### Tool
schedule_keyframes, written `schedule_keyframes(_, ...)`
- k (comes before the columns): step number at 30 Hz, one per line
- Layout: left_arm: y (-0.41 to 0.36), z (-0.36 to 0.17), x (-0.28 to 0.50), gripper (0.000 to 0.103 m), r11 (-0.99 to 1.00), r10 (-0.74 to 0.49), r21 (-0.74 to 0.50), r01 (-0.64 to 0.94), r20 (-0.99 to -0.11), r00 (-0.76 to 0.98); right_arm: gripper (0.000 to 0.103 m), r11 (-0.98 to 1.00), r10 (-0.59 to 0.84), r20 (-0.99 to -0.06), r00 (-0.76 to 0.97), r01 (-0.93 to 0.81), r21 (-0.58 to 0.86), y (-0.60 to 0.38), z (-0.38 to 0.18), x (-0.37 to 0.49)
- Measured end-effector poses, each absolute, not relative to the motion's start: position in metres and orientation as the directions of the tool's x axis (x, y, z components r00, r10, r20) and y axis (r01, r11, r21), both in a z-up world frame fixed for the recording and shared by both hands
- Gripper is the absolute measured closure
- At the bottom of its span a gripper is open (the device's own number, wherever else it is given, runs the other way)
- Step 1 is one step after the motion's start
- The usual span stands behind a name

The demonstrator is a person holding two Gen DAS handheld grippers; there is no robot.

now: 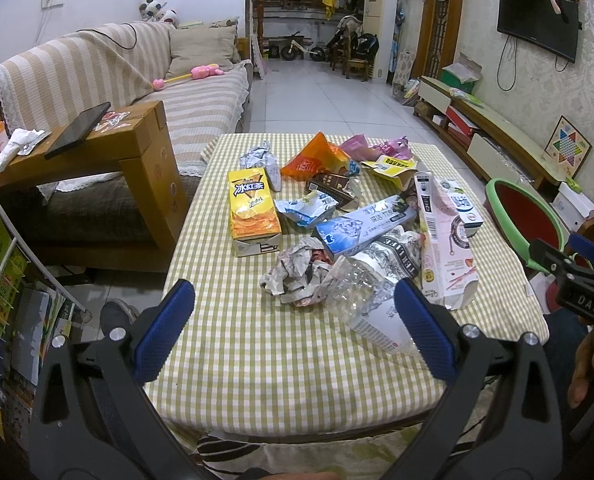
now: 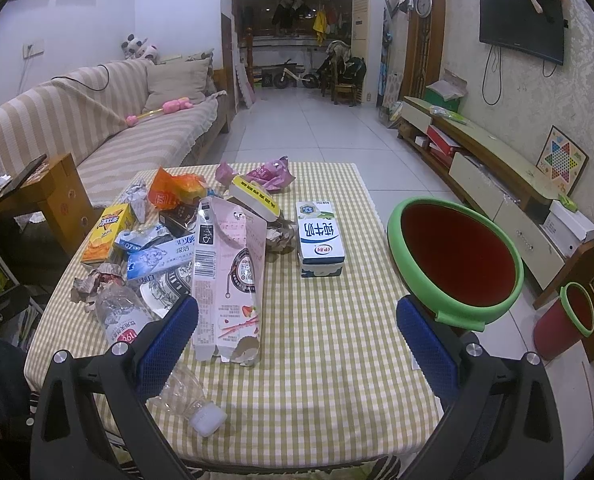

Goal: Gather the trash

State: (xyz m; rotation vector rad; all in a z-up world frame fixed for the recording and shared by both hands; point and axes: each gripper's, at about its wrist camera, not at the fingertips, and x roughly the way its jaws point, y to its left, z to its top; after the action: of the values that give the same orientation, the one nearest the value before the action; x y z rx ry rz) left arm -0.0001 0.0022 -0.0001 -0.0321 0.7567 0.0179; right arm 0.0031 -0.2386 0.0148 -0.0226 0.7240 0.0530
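Trash lies piled on a checked tablecloth (image 1: 257, 360): a yellow tea carton (image 1: 251, 210), crumpled paper (image 1: 297, 276), a crushed clear bottle (image 1: 361, 300), a blue toothpaste box (image 1: 361, 224), a pink box (image 2: 229, 276), a milk carton (image 2: 319, 238) and an orange wrapper (image 1: 317, 158). My left gripper (image 1: 293, 328) is open and empty, just short of the paper and bottle. My right gripper (image 2: 297, 340) is open and empty above the table's near edge, beside the pink box. A red bin with a green rim (image 2: 455, 262) stands right of the table.
A striped sofa (image 1: 145, 80) and a wooden side table (image 1: 109, 148) with a phone stand to the left. A low TV cabinet (image 2: 485, 160) runs along the right wall. A smaller red bin (image 2: 565, 320) sits on the floor at right. Tiled floor lies beyond the table.
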Motion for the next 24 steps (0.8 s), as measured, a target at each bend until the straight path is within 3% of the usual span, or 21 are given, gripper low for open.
schedule_keyframes(24, -0.0005, -0.0024, 0.0022, 0.005, 0.999, -0.002, -0.031, -0.028, -0.698, 0.717, 0.008, 0.998, 0.053, -0.671, 0.740, -0.068, 0.005, -0.2361, 0.0122, 0.0034)
